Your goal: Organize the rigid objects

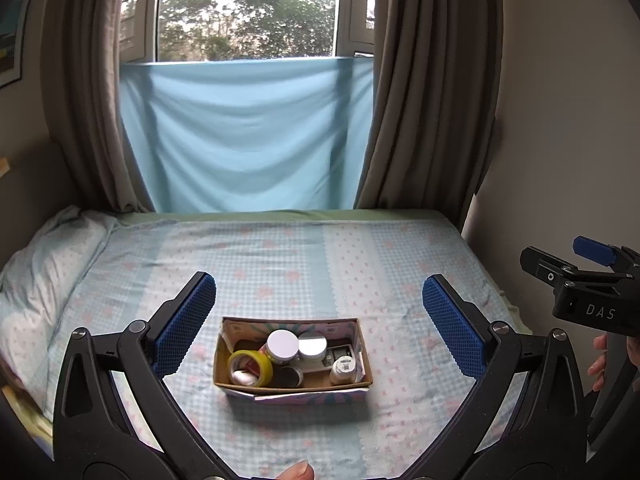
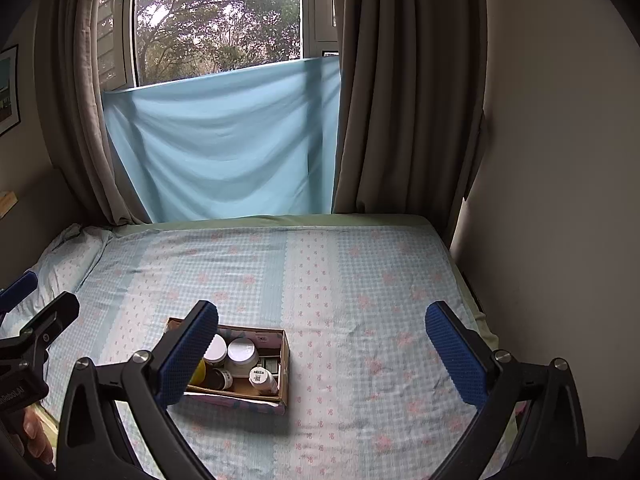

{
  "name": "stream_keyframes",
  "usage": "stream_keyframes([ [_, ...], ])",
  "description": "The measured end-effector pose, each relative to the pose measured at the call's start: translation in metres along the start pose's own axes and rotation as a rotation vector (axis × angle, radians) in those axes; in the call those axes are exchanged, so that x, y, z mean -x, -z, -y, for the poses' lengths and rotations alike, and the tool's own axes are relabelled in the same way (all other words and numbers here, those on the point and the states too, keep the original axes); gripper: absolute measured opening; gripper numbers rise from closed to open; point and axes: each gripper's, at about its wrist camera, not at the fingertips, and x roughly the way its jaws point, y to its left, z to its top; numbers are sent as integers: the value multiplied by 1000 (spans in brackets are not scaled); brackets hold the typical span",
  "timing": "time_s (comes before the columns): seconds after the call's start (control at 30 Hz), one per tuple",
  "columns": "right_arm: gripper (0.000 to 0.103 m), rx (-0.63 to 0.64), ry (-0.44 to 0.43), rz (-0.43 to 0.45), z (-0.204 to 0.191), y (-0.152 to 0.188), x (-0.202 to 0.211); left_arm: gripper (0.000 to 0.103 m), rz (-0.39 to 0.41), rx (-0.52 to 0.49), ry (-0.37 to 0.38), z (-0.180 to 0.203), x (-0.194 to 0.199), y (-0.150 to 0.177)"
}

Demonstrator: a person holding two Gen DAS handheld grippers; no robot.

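Both your grippers hang above the bed's near edge with jaws spread wide, nothing between them: left gripper [image 1: 319, 328], right gripper [image 2: 322, 354], each with knobbly blue pads [image 1: 184, 328]. The cardboard box [image 1: 294, 390] sits on the checked bedsheet [image 1: 304, 248] near the near edge, roughly mid-width. Inside: a yellow tape roll [image 1: 251, 366], two squat white-lidded jars [image 1: 283, 345], a small bottle [image 1: 343, 369]. From the right wrist, your left finger hides the tape side of the box; labels are too small to read.
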Motion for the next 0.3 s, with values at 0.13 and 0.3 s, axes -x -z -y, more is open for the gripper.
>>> stream_keyframes([
  [0.13,103,-2,-1,1,0,-1,0,103,10,-2,-12,-2,1,0],
  [0.3,103,-3,-2,1,-1,-1,0,103,18,0,-12,-4,1,-1],
])
